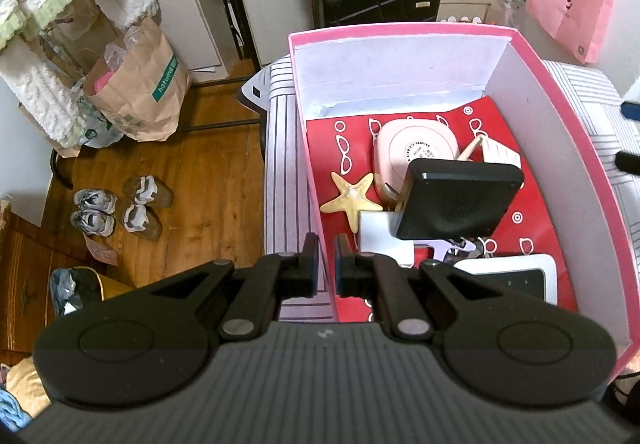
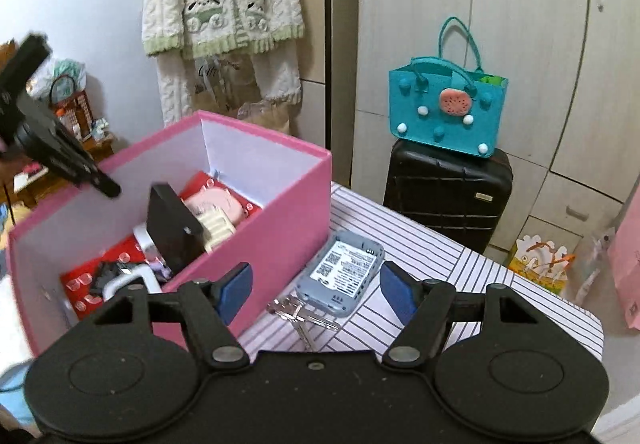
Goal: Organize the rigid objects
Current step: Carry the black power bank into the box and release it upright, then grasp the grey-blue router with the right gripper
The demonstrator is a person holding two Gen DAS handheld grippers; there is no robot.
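Right wrist view: most items sit in the pink box [image 2: 256, 211]; the grey device [image 2: 342, 272] and keys [image 2: 300, 314] remain on the bench [image 2: 460, 284]. Left tongs [image 1: 326, 244] pinch the box wall; right tongs [image 2: 316, 290] gape empty.

Left gripper [image 1: 326, 264] closed, right gripper [image 2: 316, 284] agape

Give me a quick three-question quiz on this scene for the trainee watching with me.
1. True or false: the left gripper is clamped on the wall of the pink box.
2. Which lies outside the box, on the striped cloth? A) the starfish B) the grey device C) the black slab
3. What small metal thing lies just in front of the grey device?

Key
1. True: its jaws are shut on the near wall.
2. B: the starfish and the slab are in the box.
3. The keys, between the fingers of the open right gripper.
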